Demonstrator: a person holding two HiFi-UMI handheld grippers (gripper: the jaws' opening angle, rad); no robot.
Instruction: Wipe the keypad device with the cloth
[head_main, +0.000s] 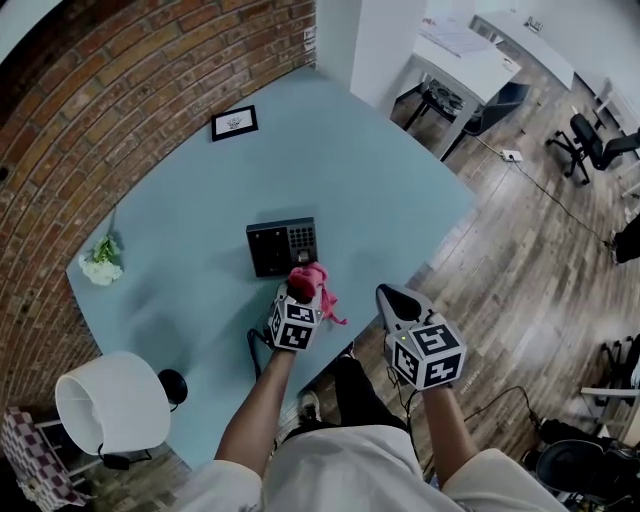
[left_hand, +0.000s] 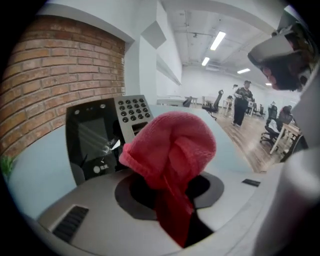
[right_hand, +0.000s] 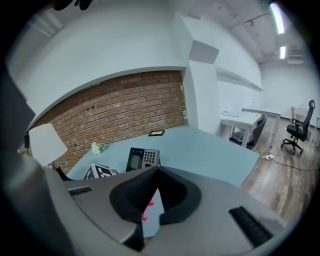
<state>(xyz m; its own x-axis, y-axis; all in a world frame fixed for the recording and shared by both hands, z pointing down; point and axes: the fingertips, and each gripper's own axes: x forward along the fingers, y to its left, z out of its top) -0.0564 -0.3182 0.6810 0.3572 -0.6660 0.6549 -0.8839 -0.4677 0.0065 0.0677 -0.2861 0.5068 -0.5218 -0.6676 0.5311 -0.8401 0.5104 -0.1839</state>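
Keypad device (head_main: 283, 246), pink cloth (head_main: 312, 283) in front, flower (head_main: 102, 262), lamp (head_main: 110, 400) leftward

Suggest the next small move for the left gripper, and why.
Probably ease the left gripper forward and down until the cloth presses on the keypad device. That gripper is shut on the bunched pink cloth, which sits at the device's near edge; contact with its face isn't clear. The right gripper is off to the side, empty.
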